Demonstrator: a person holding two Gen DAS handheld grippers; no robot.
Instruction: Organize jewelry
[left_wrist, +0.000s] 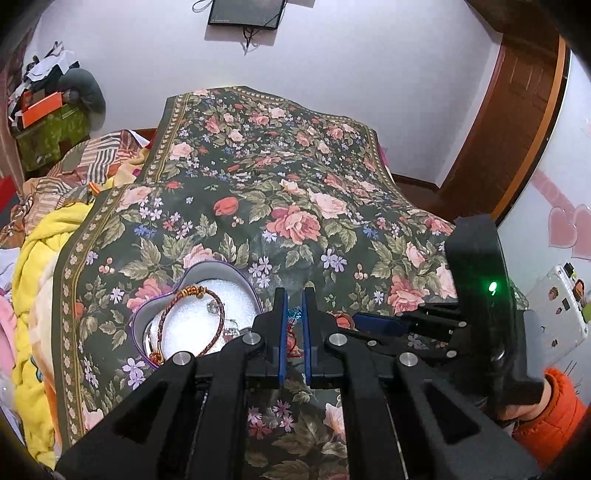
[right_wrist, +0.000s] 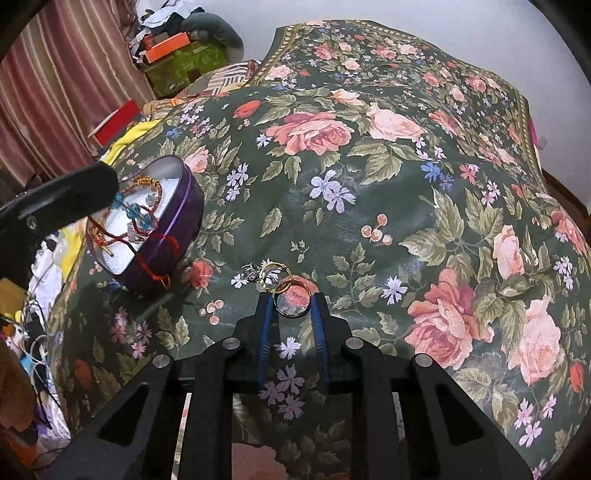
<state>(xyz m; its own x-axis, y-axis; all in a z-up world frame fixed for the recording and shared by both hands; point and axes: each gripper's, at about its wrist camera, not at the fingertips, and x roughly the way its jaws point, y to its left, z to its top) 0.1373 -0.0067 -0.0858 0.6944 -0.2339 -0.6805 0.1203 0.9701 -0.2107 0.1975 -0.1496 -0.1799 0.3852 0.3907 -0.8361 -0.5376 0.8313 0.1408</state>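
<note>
A purple heart-shaped tin (left_wrist: 142, 314) with a white lining sits on the floral bedspread and holds a red-and-gold cord bracelet (left_wrist: 192, 295) and small charms. It also shows in the right wrist view (right_wrist: 184, 218). My left gripper (left_wrist: 294, 301) is nearly shut on a red string with blue beads (left_wrist: 294, 314), right of the tin; in the right wrist view this string (right_wrist: 140, 218) hangs over the tin. My right gripper (right_wrist: 292, 301) is open around a gold ring (right_wrist: 291, 301) lying on the spread. More rings and a silver piece (right_wrist: 264, 273) lie just beyond it.
The floral bedspread (left_wrist: 295, 184) covers the bed. Yellow and striped bedding (left_wrist: 33, 258) is piled at the left. A green box with an orange box on it (right_wrist: 181, 59) stands at the far left. A wooden door (left_wrist: 517, 129) is at the right.
</note>
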